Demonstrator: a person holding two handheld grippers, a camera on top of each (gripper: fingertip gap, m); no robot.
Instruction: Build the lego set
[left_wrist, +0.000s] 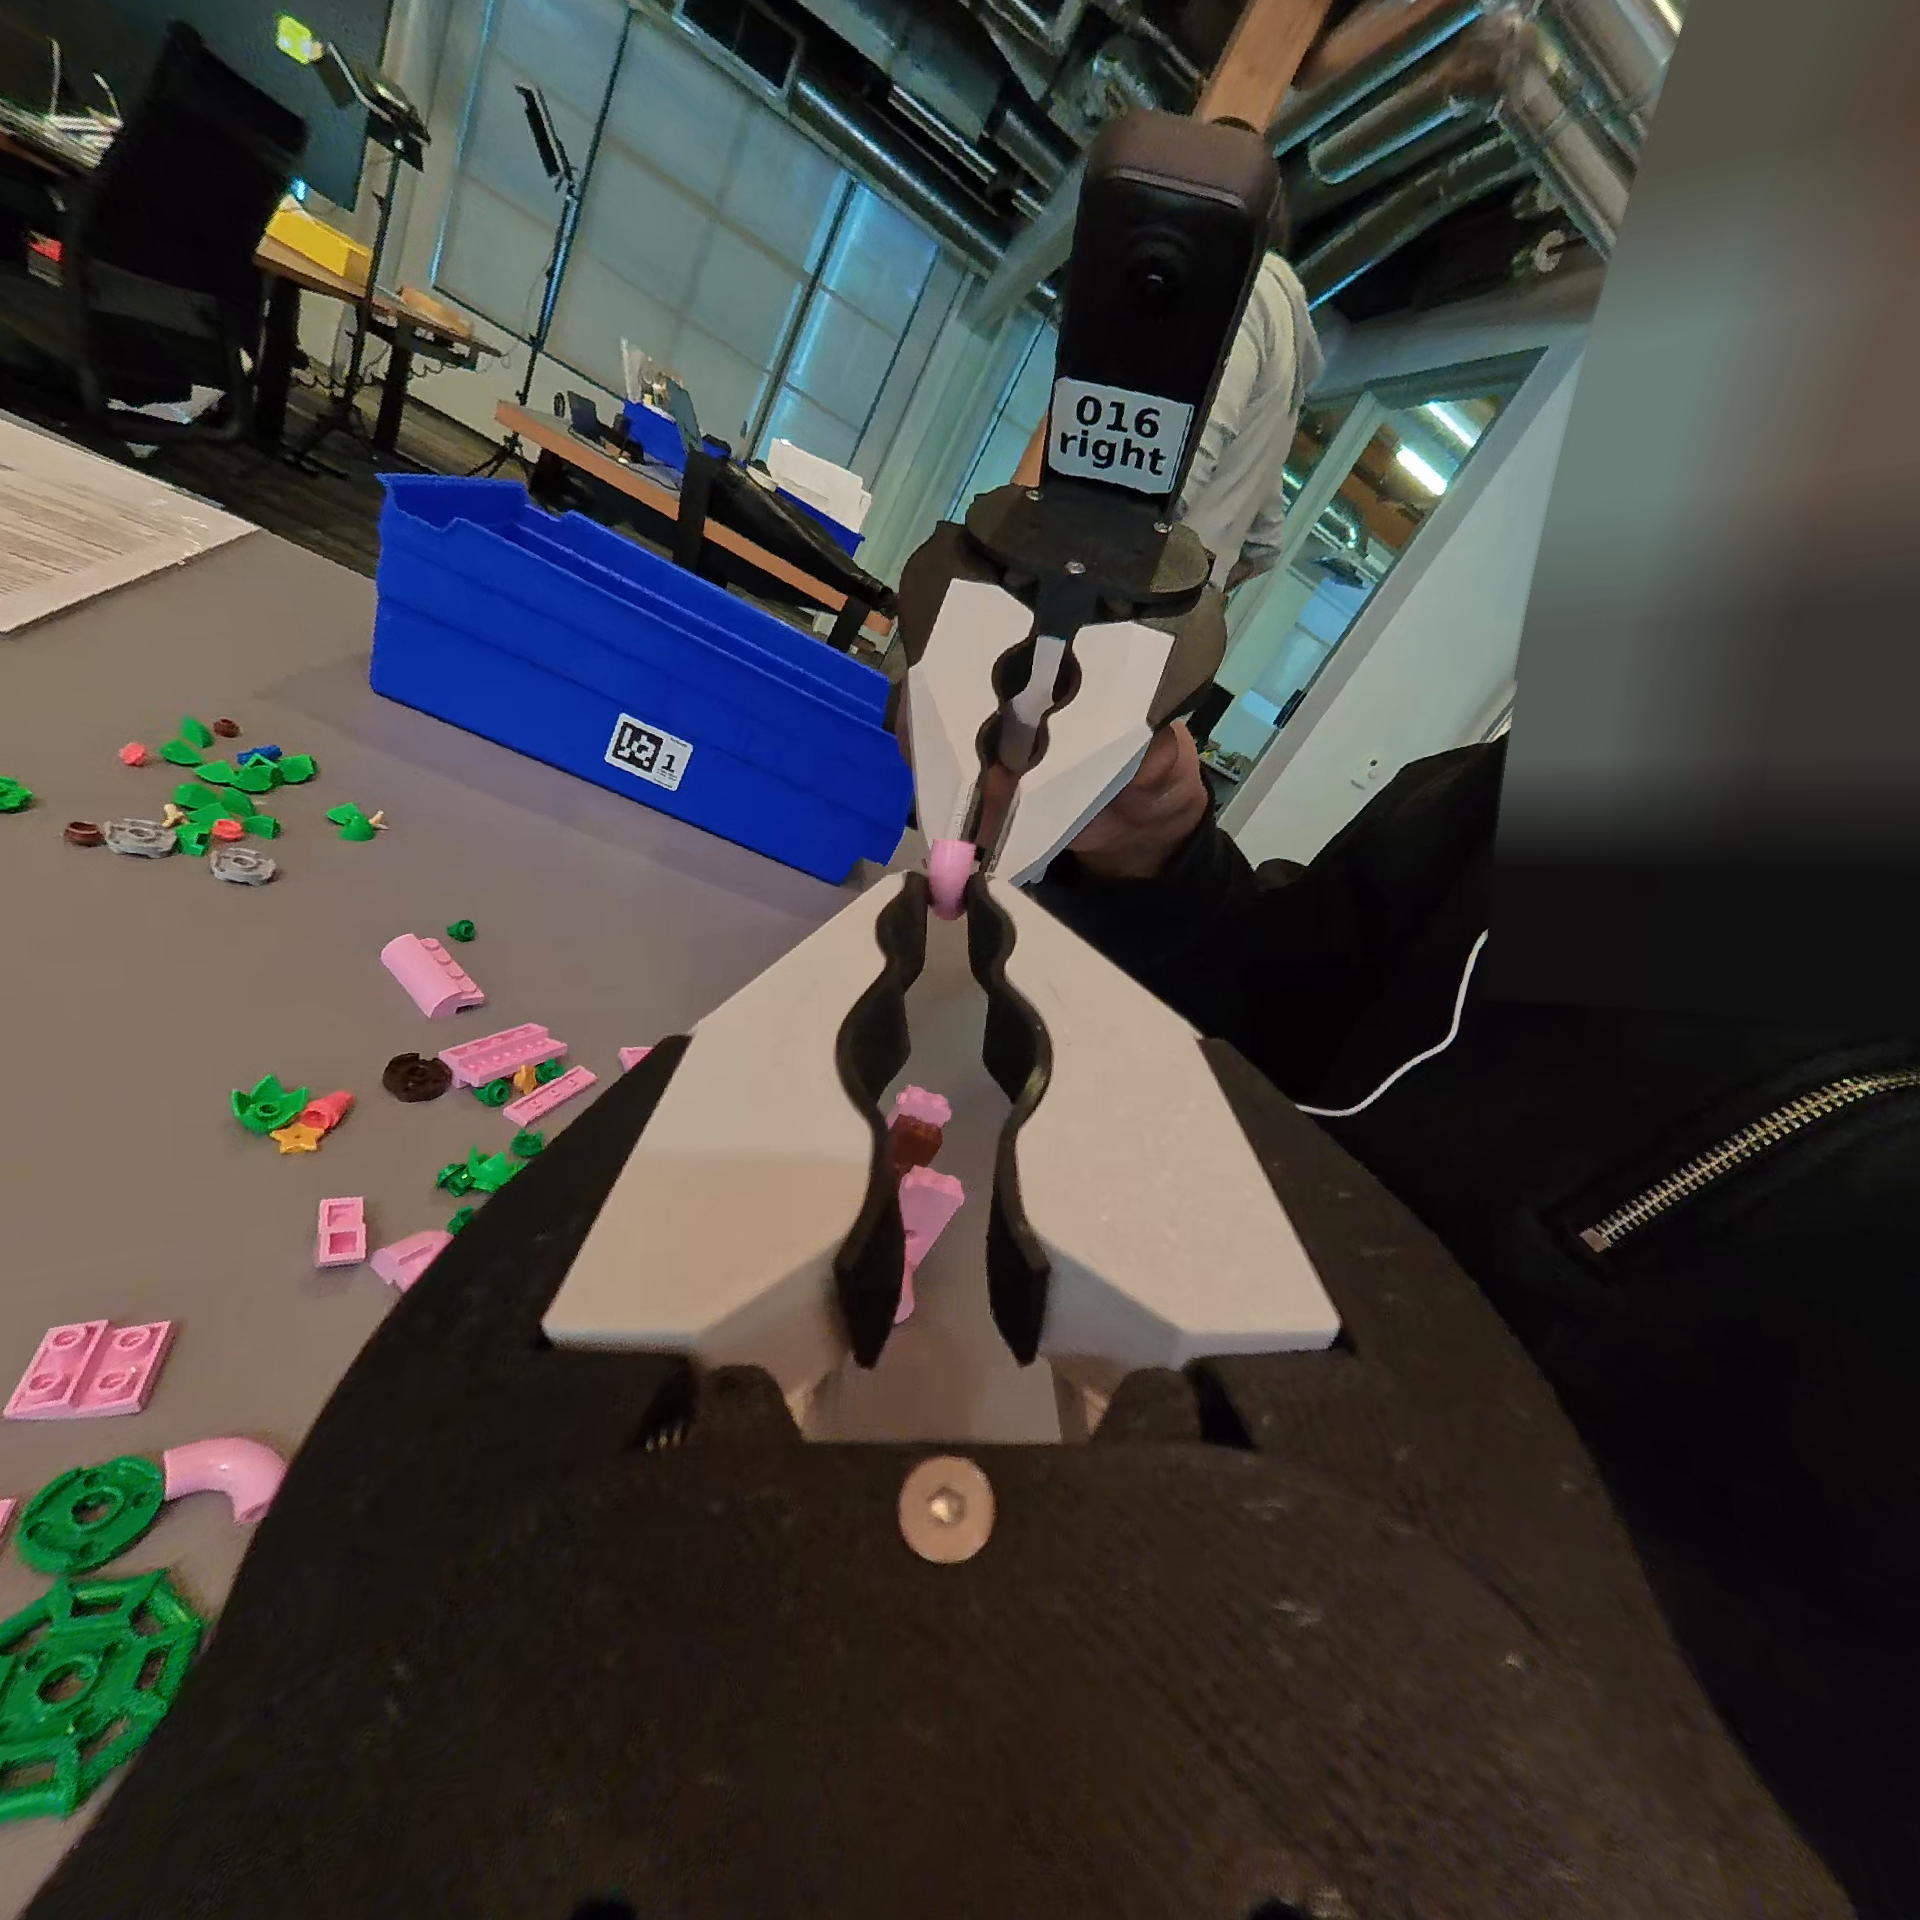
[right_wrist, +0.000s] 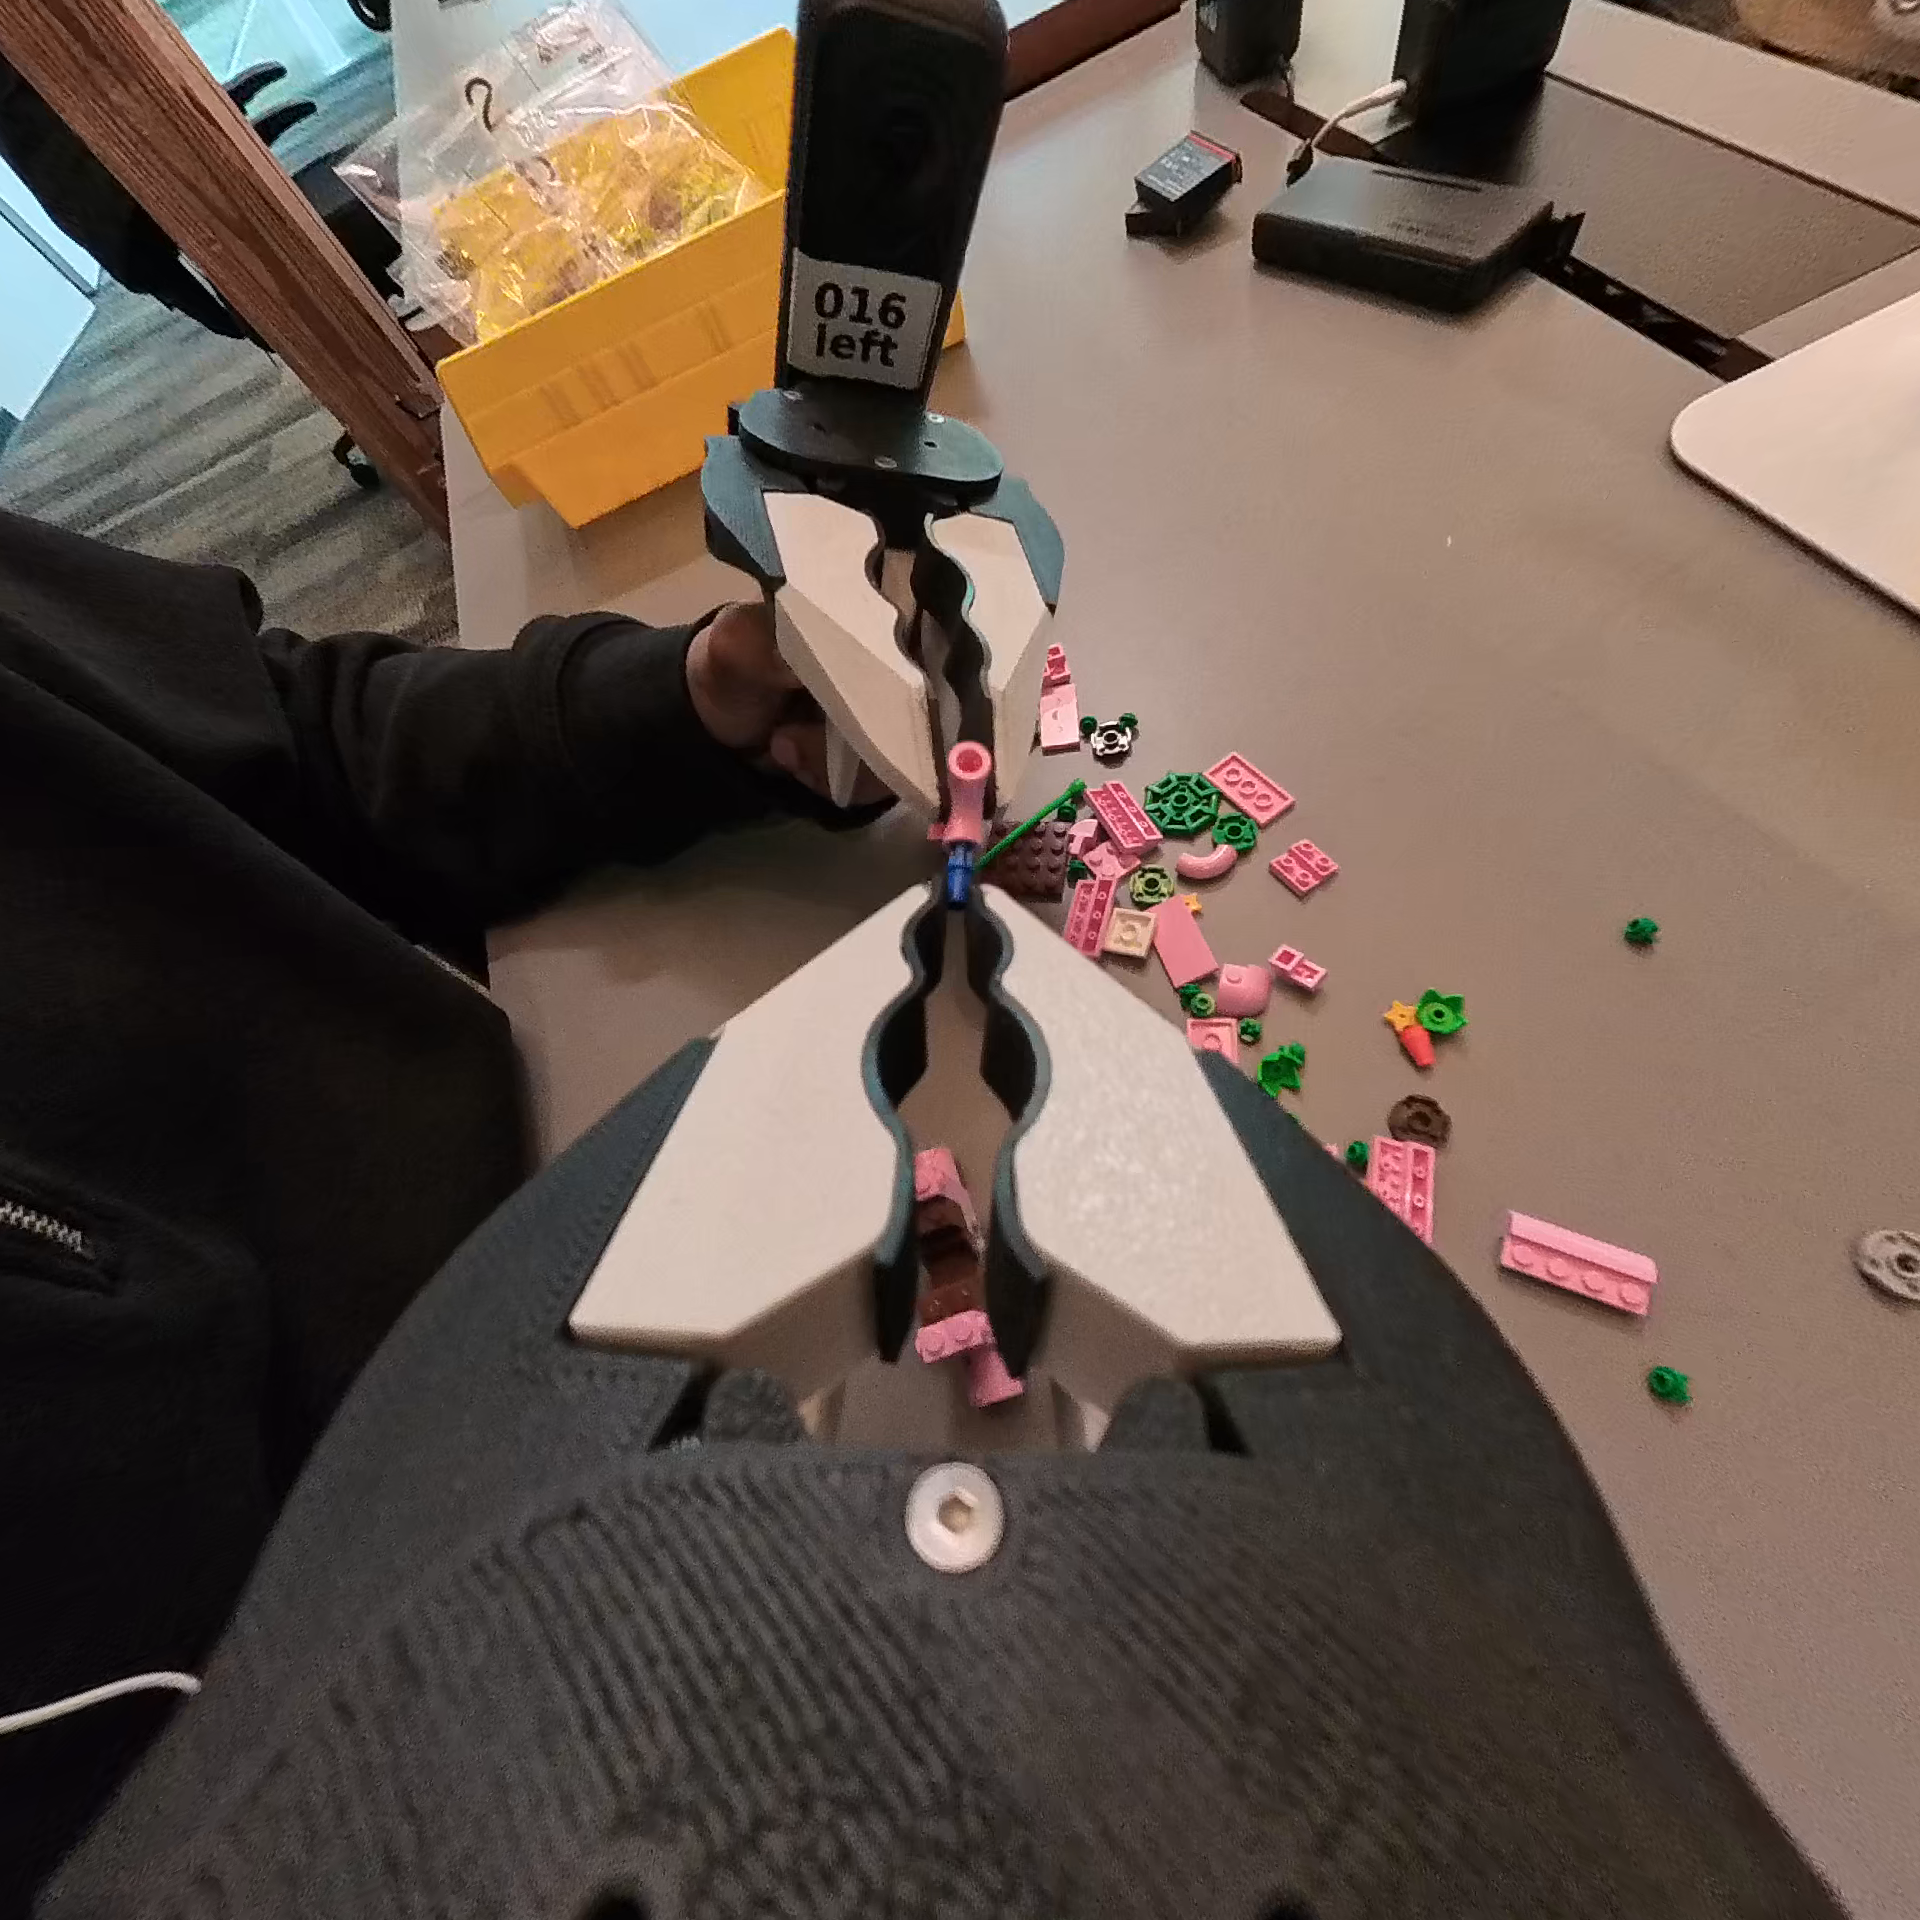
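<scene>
— Above the grey table (right_wrist: 1351, 582), near its front edge, the two grippers meet tip to tip. See it?

— Yes. The left gripper (left_wrist: 943, 896) has its jaws pinching a small pink piece (left_wrist: 950, 868), a curved tube by the look of it. The right gripper (right_wrist: 958, 902) is nipped down on a little blue pin (right_wrist: 957, 878), and the pin's end seems to sit right at the pink piece's lower end.

— So they're mating the two in mid-air?

— I'd guess so. Both holds are only at the very fingertips, though. If the pin goes in crooked, the push could twist one part out of its grip.

— And it would drop where?

— Among the loose pieces (right_wrist: 1195, 894) scattered on the table just beyond, pink plates and green leaves. A part that small could bounce off the edge.

— What's that pink and brown thing under the right gripper?

— A part-built section (right_wrist: 951, 1273) lying on the table, seen between the fingers. A falling piece might knock it.
</scene>
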